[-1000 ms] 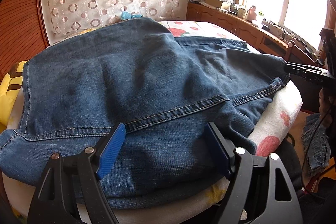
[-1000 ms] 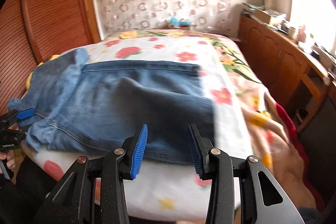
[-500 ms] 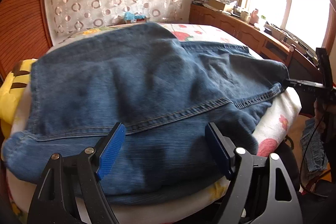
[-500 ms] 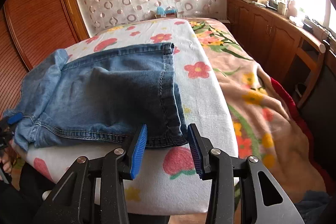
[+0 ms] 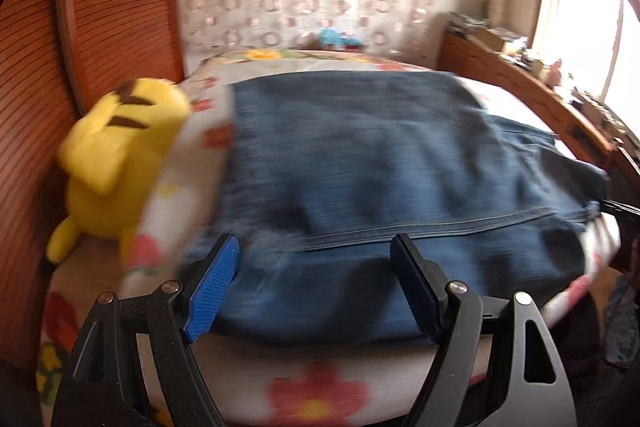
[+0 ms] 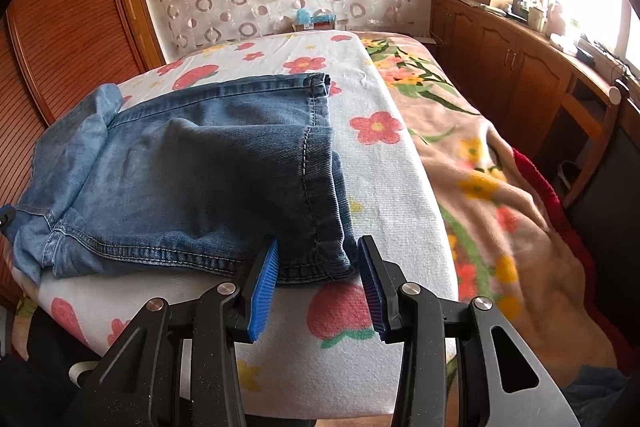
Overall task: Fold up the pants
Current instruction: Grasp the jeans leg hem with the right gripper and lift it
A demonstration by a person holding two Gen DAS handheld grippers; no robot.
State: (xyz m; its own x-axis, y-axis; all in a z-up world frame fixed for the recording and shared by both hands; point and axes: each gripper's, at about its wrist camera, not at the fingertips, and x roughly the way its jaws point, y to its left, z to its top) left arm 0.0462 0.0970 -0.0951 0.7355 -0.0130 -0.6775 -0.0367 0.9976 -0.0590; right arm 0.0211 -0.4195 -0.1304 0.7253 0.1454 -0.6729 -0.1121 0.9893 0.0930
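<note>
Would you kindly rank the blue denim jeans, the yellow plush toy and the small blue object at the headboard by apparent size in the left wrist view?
1. Blue denim jeans
2. Yellow plush toy
3. Small blue object, though it lies farthest away, so its true size is unsure.

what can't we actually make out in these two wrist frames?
- Left wrist: motion blur smears the jeans and yellow plush; seams unreadable.
- Left wrist: right gripper cut off by the frame edge.
- Right wrist: left gripper barely enters at the edge.
- Right wrist: sill clutter too small and washed out by window glare.
</note>
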